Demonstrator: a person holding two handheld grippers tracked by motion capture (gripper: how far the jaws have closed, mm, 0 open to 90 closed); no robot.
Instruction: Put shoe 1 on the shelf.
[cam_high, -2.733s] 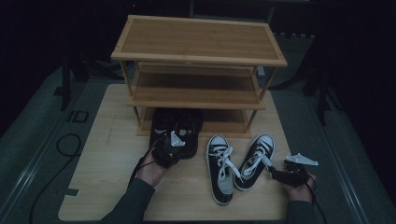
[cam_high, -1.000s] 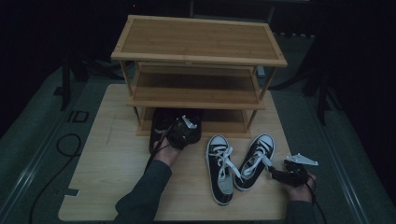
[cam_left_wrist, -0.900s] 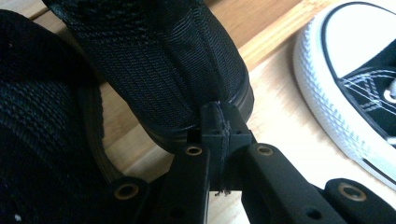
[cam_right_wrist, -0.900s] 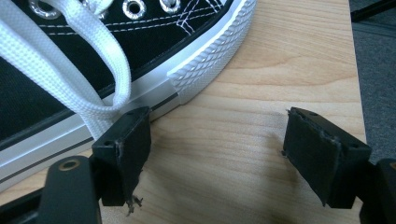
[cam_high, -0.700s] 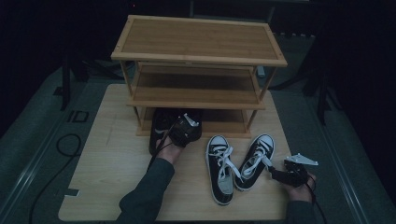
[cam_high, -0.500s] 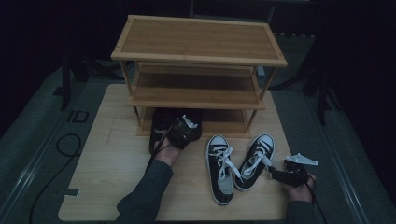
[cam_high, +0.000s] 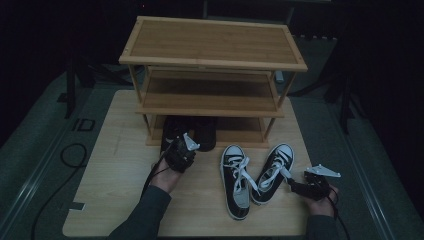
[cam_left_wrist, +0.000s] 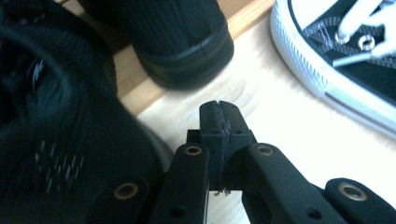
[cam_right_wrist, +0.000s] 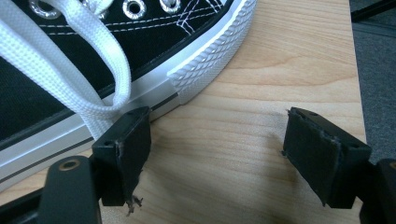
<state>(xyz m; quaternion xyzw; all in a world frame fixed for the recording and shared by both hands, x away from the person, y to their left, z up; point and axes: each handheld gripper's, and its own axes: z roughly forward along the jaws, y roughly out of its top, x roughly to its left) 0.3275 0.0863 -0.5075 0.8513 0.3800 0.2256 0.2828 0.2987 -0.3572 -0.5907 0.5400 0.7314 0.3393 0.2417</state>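
Plain black knit shoes (cam_high: 189, 131) sit under the rack (cam_high: 212, 47); left gripper (cam_high: 176, 148) fingers pressed together empty, right gripper (cam_high: 296, 187) fingers wide beside the sneaker (cam_high: 272, 167).

The left gripper (cam_high: 181, 150) sits at the black shoes (cam_high: 189, 132) under the wooden rack (cam_high: 215, 60); the right gripper (cam_high: 300, 186) rests beside two black-and-white sneakers (cam_high: 252, 172)

Light wood board (cam_high: 115, 200) carries 3-tier wooden rack (cam_high: 212, 50), black shoes (cam_high: 206, 131) & b/w sneakers (cam_high: 235, 182)
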